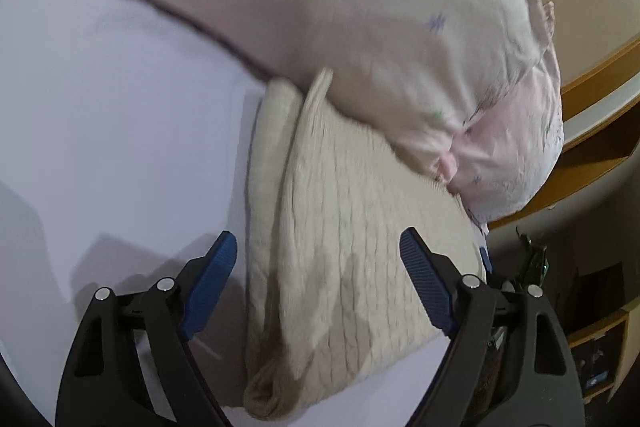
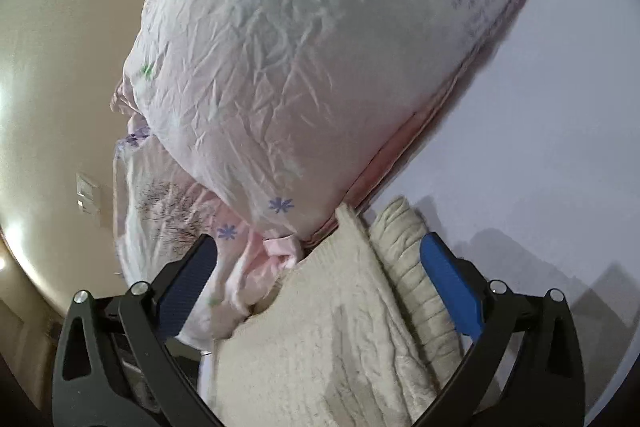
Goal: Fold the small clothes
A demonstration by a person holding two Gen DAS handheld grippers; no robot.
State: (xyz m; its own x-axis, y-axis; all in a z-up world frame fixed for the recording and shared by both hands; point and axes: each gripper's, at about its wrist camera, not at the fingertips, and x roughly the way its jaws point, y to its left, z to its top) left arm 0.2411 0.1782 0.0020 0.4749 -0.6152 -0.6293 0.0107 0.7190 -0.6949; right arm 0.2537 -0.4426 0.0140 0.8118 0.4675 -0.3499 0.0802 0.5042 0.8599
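A folded cream cable-knit garment (image 1: 352, 227) lies on a pale lilac sheet (image 1: 100, 107), its far end tucked under a pink flowered pillow (image 1: 320, 7). My left gripper (image 1: 318, 251) is open, its blue fingers (image 1: 214, 275) standing on either side of the garment, just above it. In the right wrist view the same knit garment (image 2: 340, 339) fills the bottom, its ribbed sleeve (image 2: 416, 279) lying along the right side. My right gripper (image 2: 316, 259) is open over it, holding nothing. The pillow (image 2: 300, 67) rises just beyond it.
The pillow blocks the far side of the bed. A wooden headboard or shelf (image 1: 600, 83) runs at the right, with dark furniture (image 1: 592, 307) below. A beige wall with a light switch (image 2: 86, 193) is on the left. The sheet (image 2: 540, 107) stretches right.
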